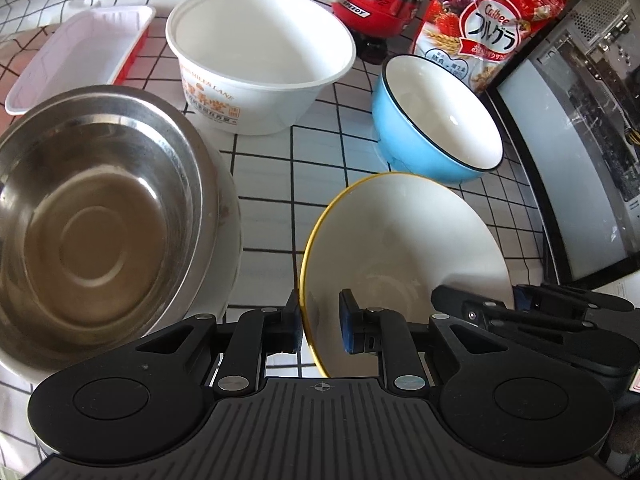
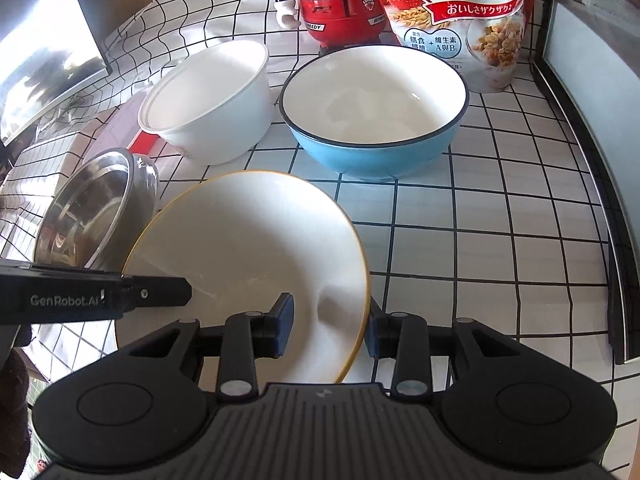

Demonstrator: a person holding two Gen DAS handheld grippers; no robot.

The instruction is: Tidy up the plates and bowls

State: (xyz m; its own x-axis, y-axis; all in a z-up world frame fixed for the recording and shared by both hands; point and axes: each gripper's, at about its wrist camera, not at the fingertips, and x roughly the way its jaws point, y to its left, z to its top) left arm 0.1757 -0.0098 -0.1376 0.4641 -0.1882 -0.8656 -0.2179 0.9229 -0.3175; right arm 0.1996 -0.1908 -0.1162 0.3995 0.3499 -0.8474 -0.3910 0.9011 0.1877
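Both tongs straddling the yellow-rimmed bowl: left tongs on its left rim, right tongs on its right rim; clenched or not, cannot tell. Stiff, glazed, slippery, breakable; best pinched by rim

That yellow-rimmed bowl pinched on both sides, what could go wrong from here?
1. The yellow-rimmed bowl hangs tilted with only its thin rim between each gripper's pads, left gripper and right gripper; it might slip or twist out.
2. The steel bowl and the blue bowl sit close by; a swing could knock them.
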